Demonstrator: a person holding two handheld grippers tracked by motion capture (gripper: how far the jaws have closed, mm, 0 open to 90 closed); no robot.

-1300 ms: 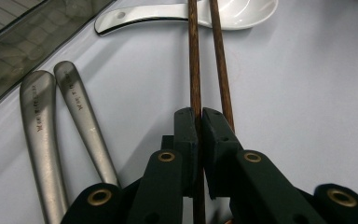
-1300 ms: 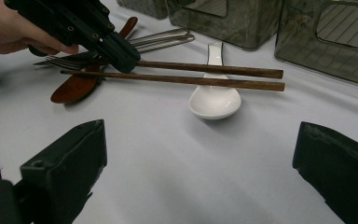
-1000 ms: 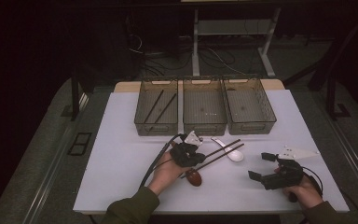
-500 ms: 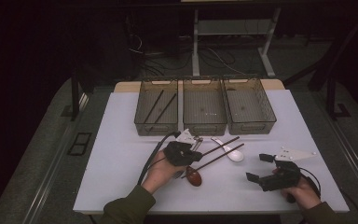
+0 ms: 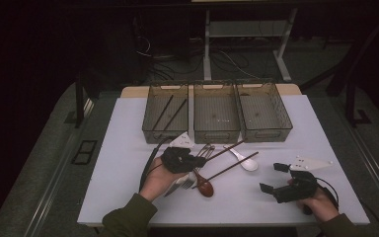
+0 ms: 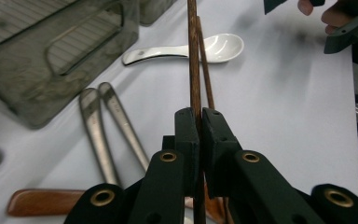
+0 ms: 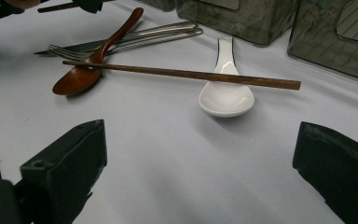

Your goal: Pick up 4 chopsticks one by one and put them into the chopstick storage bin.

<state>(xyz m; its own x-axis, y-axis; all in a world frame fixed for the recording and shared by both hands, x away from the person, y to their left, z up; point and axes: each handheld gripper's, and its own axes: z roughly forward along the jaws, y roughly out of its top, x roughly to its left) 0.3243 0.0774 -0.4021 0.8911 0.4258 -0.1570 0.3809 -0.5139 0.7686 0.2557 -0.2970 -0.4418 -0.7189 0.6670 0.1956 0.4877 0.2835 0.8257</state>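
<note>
We see the left gripper (image 6: 199, 122) clamped on one wooden chopstick (image 6: 194, 65). The right gripper (image 5: 276, 178) rests wide open near the white soup spoon (image 7: 225, 95).

Your left claw (image 6: 199, 126) hides the gripped chopstick's (image 6: 194, 60) near end, the top edge cuts off its far end, and the wooden spoon (image 6: 42, 201) sits half-hidden below.

no readable txt, no labels, brands, nos. or signs anywhere in view
</note>
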